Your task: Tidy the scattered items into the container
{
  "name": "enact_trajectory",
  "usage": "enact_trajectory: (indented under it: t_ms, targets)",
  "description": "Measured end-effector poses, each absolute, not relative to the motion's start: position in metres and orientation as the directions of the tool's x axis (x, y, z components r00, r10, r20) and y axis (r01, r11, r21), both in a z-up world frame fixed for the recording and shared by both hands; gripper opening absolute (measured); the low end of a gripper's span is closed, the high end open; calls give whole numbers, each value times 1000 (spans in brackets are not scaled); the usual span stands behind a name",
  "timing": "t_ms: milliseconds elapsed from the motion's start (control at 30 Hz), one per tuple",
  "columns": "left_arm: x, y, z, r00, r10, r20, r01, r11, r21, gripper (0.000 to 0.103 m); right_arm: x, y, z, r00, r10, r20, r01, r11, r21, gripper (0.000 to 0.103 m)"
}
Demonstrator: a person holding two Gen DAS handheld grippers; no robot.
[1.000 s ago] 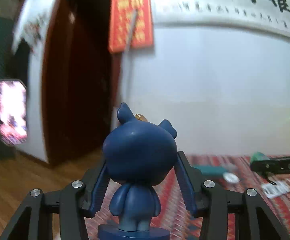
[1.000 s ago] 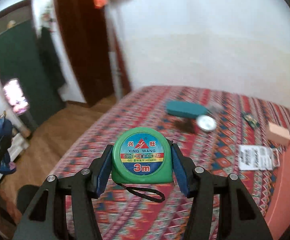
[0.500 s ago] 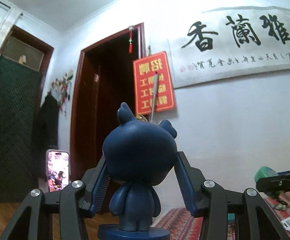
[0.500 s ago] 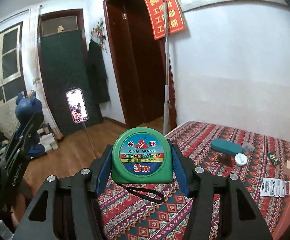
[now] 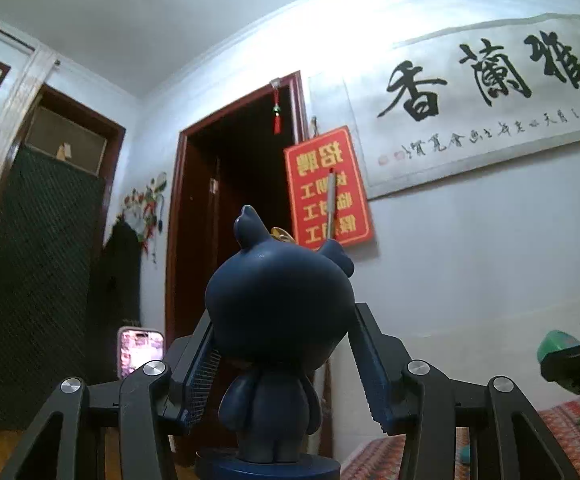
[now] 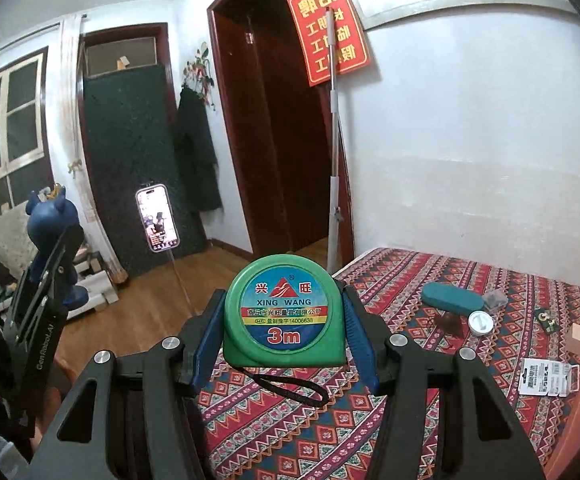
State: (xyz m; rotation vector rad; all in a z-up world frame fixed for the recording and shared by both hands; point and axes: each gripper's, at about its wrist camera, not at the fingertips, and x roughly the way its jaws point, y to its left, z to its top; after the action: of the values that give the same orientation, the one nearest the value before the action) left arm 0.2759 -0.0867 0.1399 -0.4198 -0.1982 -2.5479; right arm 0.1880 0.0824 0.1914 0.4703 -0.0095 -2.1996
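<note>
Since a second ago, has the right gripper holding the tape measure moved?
Yes. The right gripper, shut on the tape measure, has risen and tilted up: the teal case on the patterned cloth sits lower in its view, and the doorway's top now shows.

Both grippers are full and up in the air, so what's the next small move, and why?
Probably lower the right gripper, shut on the tape measure, toward the container. No container shows clearly, so find it first. The left gripper holds the blue figurine.
</note>
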Motion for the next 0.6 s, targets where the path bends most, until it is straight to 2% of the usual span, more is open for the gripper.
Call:
enact_trajectory:
  t_ms: [233,500,533,567,600]
  targets:
    - [275,-94,139,-801,-495,338,539,-841,45,54,190,82,193,-544,-775,-322,770,-614,177,59]
    - [281,-96,140,-793,-487,366,537,-842,45,54,225,95,217,-462,-858,-225,851,-500,161,59]
    - [280,-95,140,-799,-481,362,531,-846,48,52,225,92,214,-467,-853,-234,849,-506,151,59]
    - [278,-95,138,-816,-463,347,510,-859,53,42,225,90,211,-471,-848,-244,847,-512,143,59]
    - [270,-98,135,-849,-439,296,473,-879,53,31,221,87,206,-477,-838,-267,840,-524,145,59]
